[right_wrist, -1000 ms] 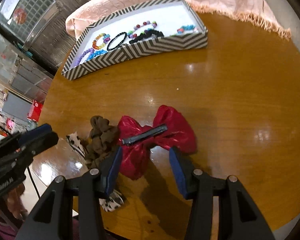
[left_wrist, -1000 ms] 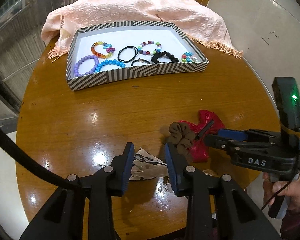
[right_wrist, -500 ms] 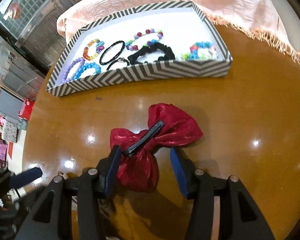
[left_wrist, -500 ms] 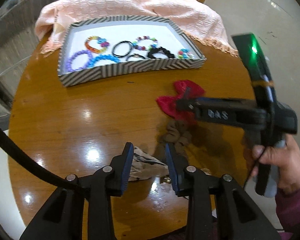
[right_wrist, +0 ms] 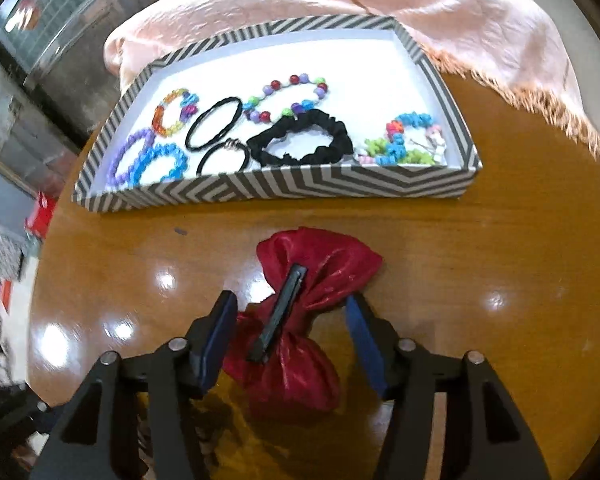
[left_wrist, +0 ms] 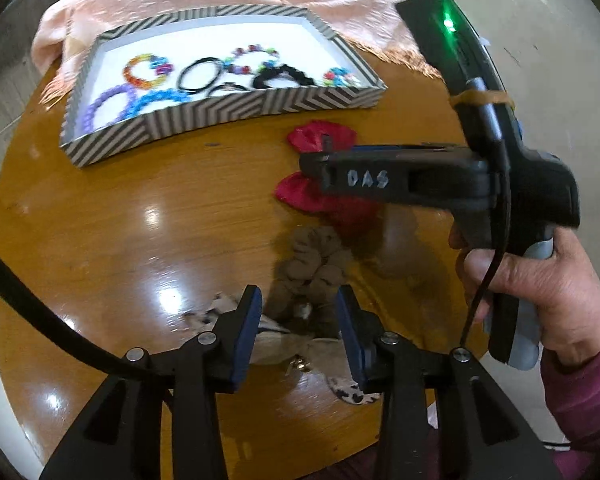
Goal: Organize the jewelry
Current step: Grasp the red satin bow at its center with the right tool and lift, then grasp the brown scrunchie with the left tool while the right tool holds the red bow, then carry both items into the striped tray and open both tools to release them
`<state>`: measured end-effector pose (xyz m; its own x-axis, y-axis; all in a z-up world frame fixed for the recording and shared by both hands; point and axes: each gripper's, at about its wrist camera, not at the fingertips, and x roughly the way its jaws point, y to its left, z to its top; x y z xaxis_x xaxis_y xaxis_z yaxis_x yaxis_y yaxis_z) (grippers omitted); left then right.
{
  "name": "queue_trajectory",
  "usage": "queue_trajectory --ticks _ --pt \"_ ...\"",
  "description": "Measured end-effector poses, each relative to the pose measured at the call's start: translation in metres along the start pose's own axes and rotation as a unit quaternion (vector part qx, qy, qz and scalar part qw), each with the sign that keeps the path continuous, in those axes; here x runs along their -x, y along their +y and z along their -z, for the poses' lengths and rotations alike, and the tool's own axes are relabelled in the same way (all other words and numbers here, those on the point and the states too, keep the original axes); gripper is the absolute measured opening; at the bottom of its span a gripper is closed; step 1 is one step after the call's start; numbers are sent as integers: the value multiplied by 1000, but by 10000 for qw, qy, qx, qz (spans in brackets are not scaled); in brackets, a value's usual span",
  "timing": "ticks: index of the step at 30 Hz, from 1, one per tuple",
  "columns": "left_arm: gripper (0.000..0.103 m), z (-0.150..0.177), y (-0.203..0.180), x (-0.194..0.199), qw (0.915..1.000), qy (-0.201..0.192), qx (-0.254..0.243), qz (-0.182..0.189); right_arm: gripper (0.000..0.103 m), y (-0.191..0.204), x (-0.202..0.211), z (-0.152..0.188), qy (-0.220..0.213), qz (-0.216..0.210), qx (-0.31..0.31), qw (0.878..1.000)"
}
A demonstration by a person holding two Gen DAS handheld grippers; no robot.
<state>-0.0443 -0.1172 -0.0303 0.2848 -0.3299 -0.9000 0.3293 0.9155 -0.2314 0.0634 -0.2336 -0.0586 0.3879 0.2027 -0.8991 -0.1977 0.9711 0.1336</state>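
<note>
Right gripper point(right_wrist: 292, 330) carries red bow point(right_wrist: 316, 276) nearer striped tray point(right_wrist: 268, 190), now at 12 o'clock; jaws half-open, pinching bow; clip runs 7-to-1 o'clock.

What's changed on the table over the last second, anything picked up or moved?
The right hand-held gripper has carried the red bow clip away from the brown scrunchie, toward the striped tray; its fingers sit against the bow, though it looks only loosely held. The left hand-held gripper shifted from the patterned scrunchie toward the brown one, still open. The tray's bracelets and hair ties are unchanged.
</note>
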Motion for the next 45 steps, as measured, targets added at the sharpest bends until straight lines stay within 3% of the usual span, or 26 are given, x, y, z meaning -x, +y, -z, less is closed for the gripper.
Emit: queue_trajectory --ticks 5,9,11,12,16,29,45 --pt "37 -7 -14 -18 9996 197 -213 13 29 -14 6 5 -3 -119 47 9999" --pt "37 -11 -10 -36 9991 426 8 -86 21 -30 14 14 -53 -221 -60 9997" --pt "28 -13 -5 -34 9993 350 155 -31 18 -36 21 16 -176 -334 -173 9991" --pt "22 -14 -3 -35 9992 364 174 -39 18 -40 26 18 -235 -398 -222 9987" --pt "11 -18 2 -26 9995 230 206 56 17 -39 40 17 -392 -452 -183 9980" --pt "10 -49 19 26 9984 -443 324 -161 17 -25 78 -2 -837 -763 -10 9936" --pt "10 -118 50 49 9914 -964 543 -702 17 -31 87 -53 -1066 -755 -36 9914"
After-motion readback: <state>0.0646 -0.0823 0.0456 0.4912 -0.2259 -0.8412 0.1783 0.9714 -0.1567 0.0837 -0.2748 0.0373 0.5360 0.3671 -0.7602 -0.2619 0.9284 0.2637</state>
